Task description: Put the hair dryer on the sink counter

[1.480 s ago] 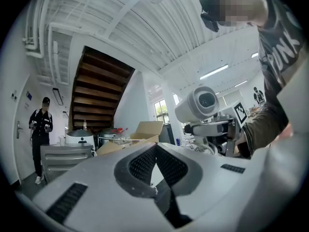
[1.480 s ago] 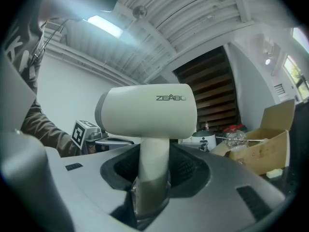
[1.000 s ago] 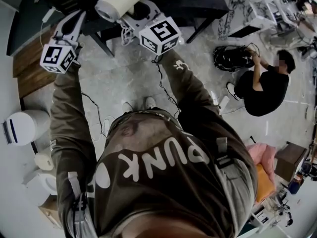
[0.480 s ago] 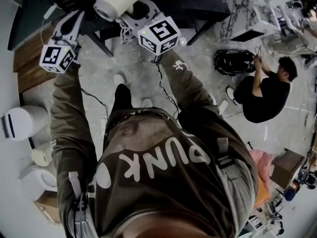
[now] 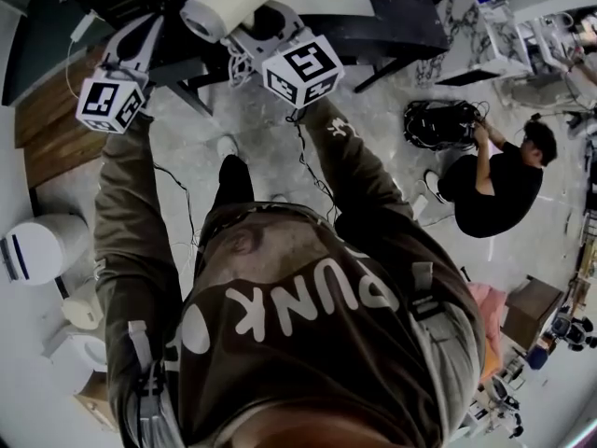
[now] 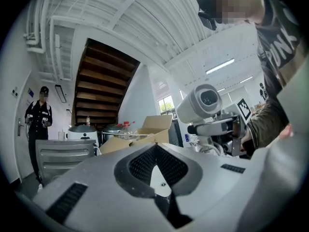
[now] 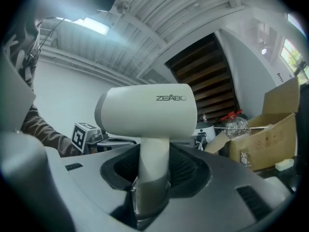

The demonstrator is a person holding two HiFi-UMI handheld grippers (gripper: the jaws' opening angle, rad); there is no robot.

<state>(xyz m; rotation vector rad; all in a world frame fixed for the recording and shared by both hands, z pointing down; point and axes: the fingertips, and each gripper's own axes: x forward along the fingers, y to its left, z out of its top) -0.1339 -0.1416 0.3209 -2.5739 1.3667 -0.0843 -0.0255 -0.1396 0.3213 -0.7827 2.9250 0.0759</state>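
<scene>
- Since a second ago the wearer's dark trouser leg (image 5: 231,180) has stepped forward beneath the two grippers, where two shoes stood side by side before.
- The dark tabletop (image 5: 396,17) now reaches further under both tools, and the white round bin (image 5: 37,248) has slid lower, behind the left gripper (image 5: 140,31).
- The grip has not changed: the right gripper (image 7: 152,178) stays clamped on the handle of the white hair dryer (image 7: 147,110), jaws narrow on either side of it.
- The dryer stands upright above those jaws with its barrel lying crosswise, held in the air over the tabletop's near edge and not set down on anything.
- The left gripper's jaws are brought together at the tips with nothing between them; the dryer shows off to its right.
- Counted: two grippers, each with one marker cube, and one hair dryer.
- One cardboard box (image 7: 268,134) sits ahead and to the right of the right gripper.
- Two other people: one crouching (image 5: 490,180) well off to the right gripper's side, one standing (image 6: 38,124) far to the left gripper's left.
</scene>
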